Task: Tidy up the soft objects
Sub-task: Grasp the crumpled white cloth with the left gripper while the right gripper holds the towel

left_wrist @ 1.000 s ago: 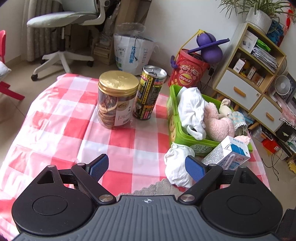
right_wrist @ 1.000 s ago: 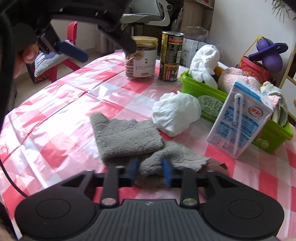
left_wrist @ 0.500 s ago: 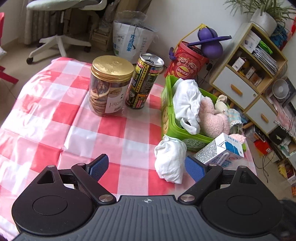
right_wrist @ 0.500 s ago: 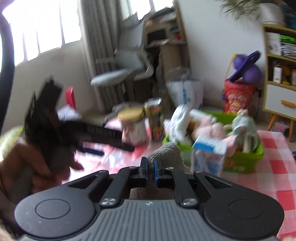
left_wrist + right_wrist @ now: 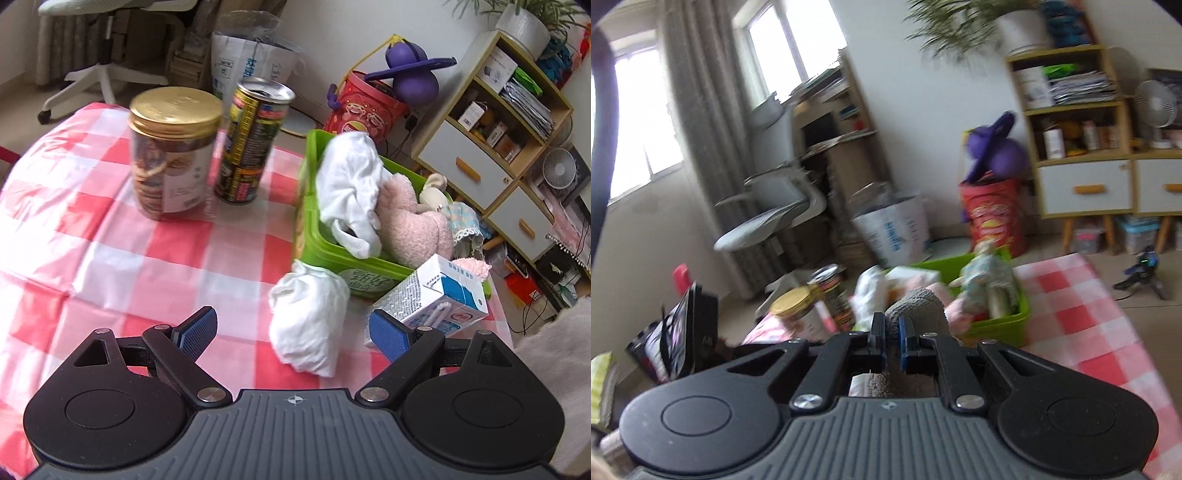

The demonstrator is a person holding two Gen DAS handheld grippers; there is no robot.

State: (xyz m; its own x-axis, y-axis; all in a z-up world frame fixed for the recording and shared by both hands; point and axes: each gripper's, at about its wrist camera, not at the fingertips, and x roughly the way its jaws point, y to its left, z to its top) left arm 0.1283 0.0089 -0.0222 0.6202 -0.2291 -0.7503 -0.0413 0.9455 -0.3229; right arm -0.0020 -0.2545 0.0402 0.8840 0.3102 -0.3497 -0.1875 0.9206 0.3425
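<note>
The right gripper (image 5: 892, 341), low in the centre of its view, is clamped on a fold of grey towel (image 5: 918, 308) held clear of the table, with the green basket (image 5: 1004, 326) just beyond it at mid-frame. In the left wrist view, the left gripper (image 5: 291, 334) hangs wide apart and empty at the bottom of the frame above a crumpled white cloth (image 5: 308, 314), which lies on the red-checked tablecloth (image 5: 110, 236) against the basket's near wall, beside a milk carton (image 5: 436, 299). The basket already holds a white garment (image 5: 349, 184) and a pink plush toy (image 5: 413, 221). The cloth looks light and limp, likely to sag and trail; a pinch into its bunched upper middle seems the surest hold. The cookie jar (image 5: 171, 155) and tall can (image 5: 251, 140) stand at upper left.
</note>
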